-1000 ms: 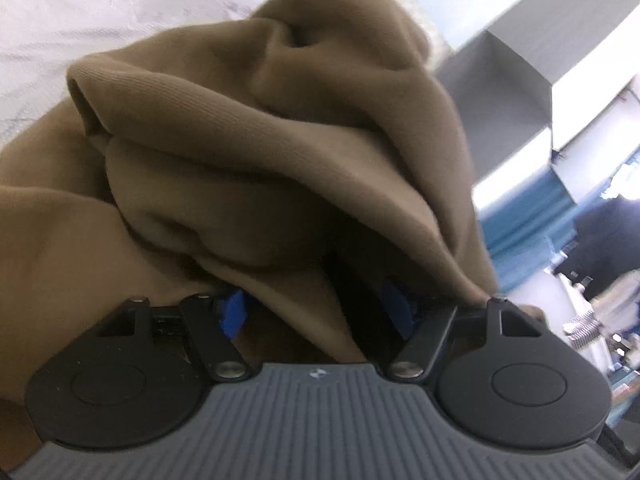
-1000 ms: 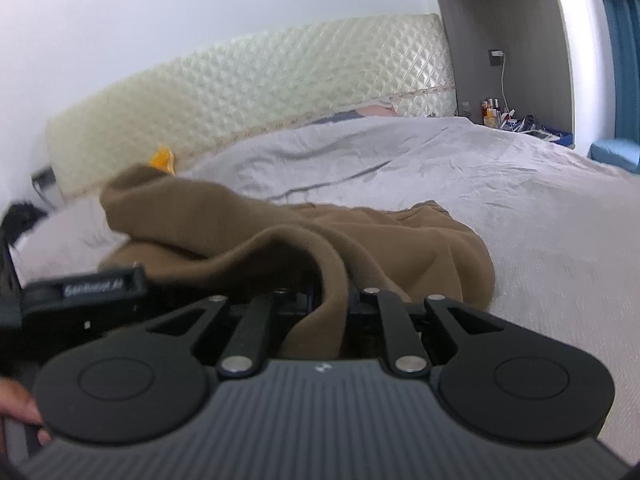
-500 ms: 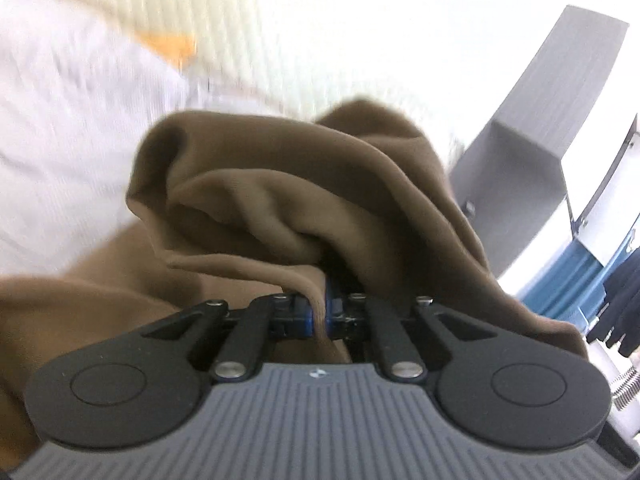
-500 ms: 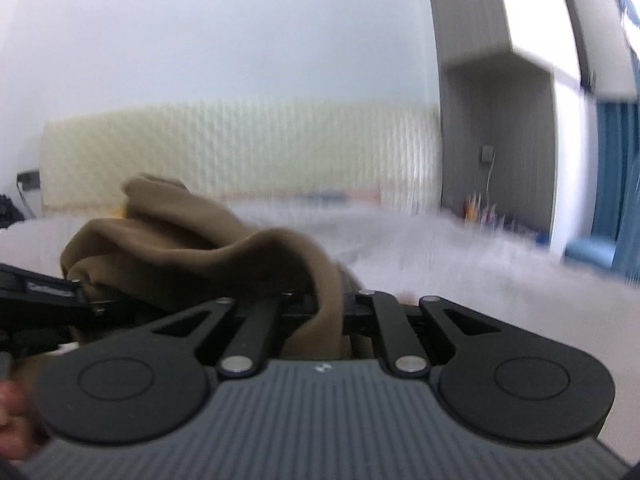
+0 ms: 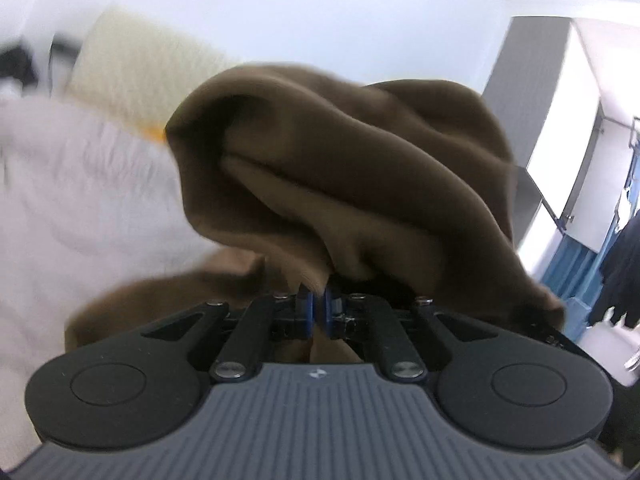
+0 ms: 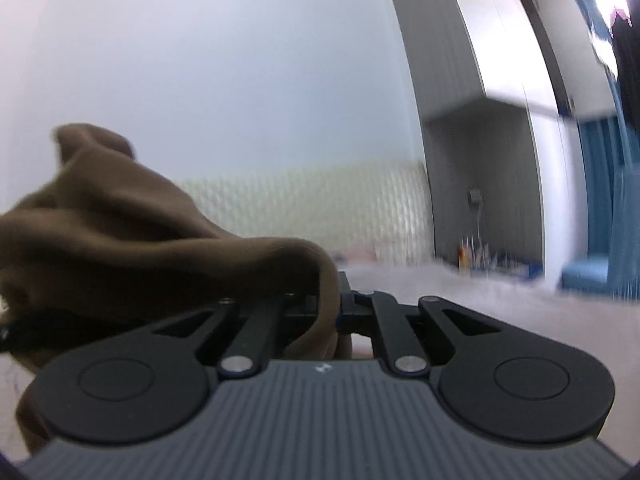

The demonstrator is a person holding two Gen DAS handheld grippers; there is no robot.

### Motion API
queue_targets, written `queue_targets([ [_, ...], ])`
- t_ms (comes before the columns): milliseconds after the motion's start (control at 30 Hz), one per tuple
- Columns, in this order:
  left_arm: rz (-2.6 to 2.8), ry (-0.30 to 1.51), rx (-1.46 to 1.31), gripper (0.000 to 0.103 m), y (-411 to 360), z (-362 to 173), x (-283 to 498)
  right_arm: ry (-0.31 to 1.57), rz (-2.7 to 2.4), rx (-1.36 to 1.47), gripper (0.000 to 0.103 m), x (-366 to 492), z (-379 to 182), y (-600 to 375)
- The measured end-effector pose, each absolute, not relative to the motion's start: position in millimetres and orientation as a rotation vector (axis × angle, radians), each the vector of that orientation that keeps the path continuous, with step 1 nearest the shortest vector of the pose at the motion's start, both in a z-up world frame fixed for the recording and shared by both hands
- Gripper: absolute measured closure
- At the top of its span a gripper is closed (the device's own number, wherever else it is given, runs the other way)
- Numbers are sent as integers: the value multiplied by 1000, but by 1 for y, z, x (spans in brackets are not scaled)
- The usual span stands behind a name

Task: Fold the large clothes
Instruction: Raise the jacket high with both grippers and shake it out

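Left gripper: blue pads drawn almost together, a thin fold of the brown garment pinched between them. Right gripper: jaws likewise closed onto an edge of the same cloth, which runs down through the gap.

Garment location: bunched and lifted in front of both tools, draped over the left gripper's linkage, with a lower portion trailing toward the pale bedsheet. In the right wrist view it hangs to the left, with the quilted headboard and grey wardrobe beyond.

Handling, my estimate: thick, soft knit, sweatshirt weight. Limp, no stiffness; sags into heavy rolls between grips. Not fragile, not slick; pads should hold if they bite hem or seam rather than a single loose layer. Bulk is the problem: which edge I hold is unclear from the folds. Best holds are probably two corners of one hem or the shoulders, so the weight spreads it flat.

Pose: both grippers raised and angled roughly level, looking across the bed toward the wall. Left sits near the right's left side. Both views blurred.
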State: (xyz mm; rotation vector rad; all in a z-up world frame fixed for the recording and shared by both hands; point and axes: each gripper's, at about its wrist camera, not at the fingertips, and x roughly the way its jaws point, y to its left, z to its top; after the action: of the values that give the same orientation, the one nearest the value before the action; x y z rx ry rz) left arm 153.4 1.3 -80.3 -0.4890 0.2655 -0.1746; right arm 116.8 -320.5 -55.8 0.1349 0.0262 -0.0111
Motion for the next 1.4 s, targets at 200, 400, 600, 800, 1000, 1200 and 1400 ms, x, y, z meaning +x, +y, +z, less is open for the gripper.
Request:
queue_targets([
  [200, -127, 456, -608, 96, 13, -145, 146, 285, 20, 264, 90, 145, -86, -349],
  [400, -94, 521, -682, 45, 18, -164, 156, 341, -36, 272, 78, 164, -99, -348],
  [600, -143, 557, -831, 42, 30, -185, 168, 367, 7, 265, 77, 162, -105, -339],
  [800, -200, 509, -680, 42, 10, -169, 204, 423, 96, 209, 76, 166, -111, -323],
  [1000, -124, 558, -585, 59, -13, -168, 232, 441, 106, 91, 76, 180, -116, -301],
  [1200, -48, 525, -660, 94, 0, -168, 234, 382, 48, 3, 89, 186, -116, -284],
  [1400, 21, 379, -605, 96, 2, -117, 197, 163, 36, 49, 94, 151, -76, -294],
])
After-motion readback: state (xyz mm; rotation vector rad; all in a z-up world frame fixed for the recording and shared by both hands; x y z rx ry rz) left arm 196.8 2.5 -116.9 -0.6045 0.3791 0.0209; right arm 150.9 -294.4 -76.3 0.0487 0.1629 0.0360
